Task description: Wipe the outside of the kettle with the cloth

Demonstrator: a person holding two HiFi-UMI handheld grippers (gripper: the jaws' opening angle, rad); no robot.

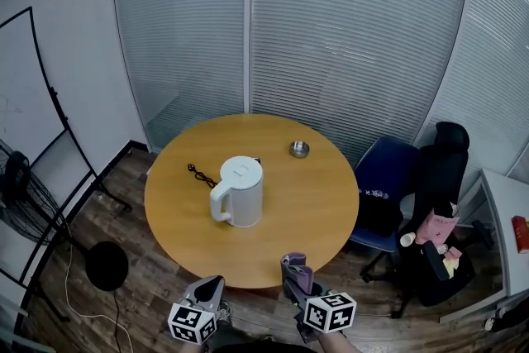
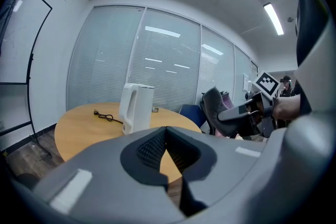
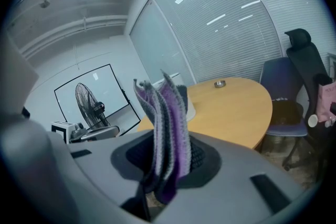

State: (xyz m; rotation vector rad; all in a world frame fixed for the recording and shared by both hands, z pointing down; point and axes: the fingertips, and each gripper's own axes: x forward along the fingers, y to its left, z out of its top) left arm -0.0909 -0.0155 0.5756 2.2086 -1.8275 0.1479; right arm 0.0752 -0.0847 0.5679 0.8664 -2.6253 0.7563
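Note:
A white kettle (image 1: 239,192) stands upright near the middle of the round wooden table (image 1: 322,211), handle toward the front left; it also shows in the left gripper view (image 2: 136,107). My right gripper (image 1: 294,270) hovers off the table's front edge, shut on a folded purple-and-grey cloth (image 3: 165,131) that sticks up between its jaws and hides most of the kettle in the right gripper view. My left gripper (image 1: 212,287) is beside it at the front edge, shut with nothing in it (image 2: 166,145). Both are well short of the kettle.
A black power cord (image 1: 201,174) lies left of the kettle and a small metal dish (image 1: 299,149) sits at the table's far side. A blue chair (image 1: 384,186) and a black office chair (image 1: 438,178) stand to the right. A fan (image 1: 21,202) and whiteboard stand to the left.

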